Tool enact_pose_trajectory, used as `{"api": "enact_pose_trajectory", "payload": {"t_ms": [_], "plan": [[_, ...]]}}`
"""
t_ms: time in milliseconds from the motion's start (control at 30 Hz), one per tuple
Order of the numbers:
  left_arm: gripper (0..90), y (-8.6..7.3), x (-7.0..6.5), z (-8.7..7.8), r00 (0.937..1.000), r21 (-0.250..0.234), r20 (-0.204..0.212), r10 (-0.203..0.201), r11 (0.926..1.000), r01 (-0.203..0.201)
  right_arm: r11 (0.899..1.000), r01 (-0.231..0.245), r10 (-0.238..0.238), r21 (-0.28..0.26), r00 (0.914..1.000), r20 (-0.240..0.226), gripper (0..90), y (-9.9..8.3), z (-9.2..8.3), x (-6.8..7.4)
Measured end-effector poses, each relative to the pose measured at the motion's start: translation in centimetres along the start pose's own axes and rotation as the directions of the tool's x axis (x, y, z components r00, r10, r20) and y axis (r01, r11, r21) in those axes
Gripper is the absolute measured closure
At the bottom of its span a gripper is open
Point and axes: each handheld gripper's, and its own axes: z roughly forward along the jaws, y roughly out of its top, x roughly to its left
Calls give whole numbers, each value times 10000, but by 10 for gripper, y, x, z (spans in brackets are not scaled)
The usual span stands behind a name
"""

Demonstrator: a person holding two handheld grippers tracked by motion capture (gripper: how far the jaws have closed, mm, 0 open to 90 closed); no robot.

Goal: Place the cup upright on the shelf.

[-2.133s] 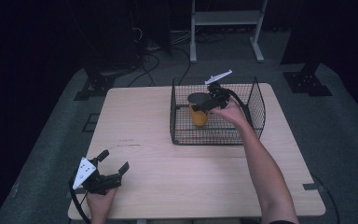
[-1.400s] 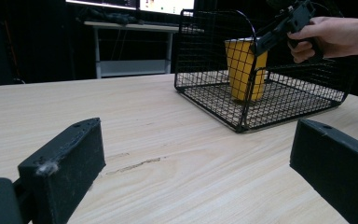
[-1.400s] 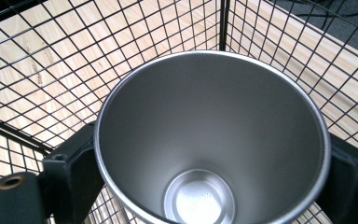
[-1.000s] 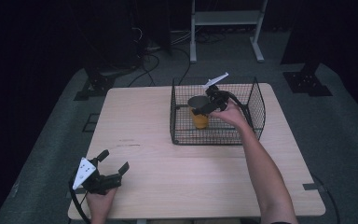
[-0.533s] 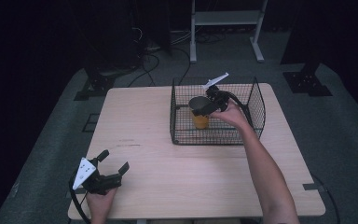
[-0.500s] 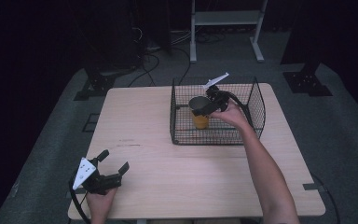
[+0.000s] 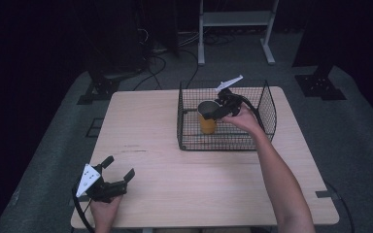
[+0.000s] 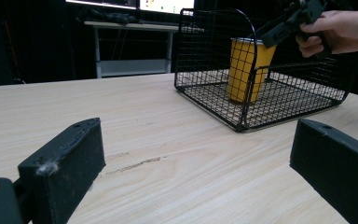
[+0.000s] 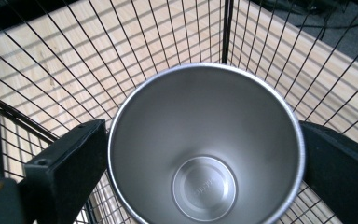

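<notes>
We see the right gripper with its jaws straddling the yellow cup, one pressed against each side of its rim, inside the wire basket. The left gripper rests on the table, jaws spread with nothing between them.

Wooden table bearing wire basket

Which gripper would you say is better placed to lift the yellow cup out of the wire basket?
Right: the right gripper already straddles the yellow cup in the wire basket; the left gripper rests far off.
</notes>
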Motion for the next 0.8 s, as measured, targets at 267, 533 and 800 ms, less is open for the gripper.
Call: {"api": "enact_pose_trajectory", "payload": {"t_ms": [267,533,800], "plan": [[24,0,0,1,10000,21,-72,-5,10000,5,9987,-28,26,-503,10000,-51,36,5,-17,0],[24,0,-1,1,9999,118,-104,44,9999,-43,9963,-91,79,-859,9999,-144,37,5,-32,0],[24,0,-1,1,10000,59,-52,36,10000,-36,9926,80,-120,-1210,9994,-325,37,1,-48,13]]}}
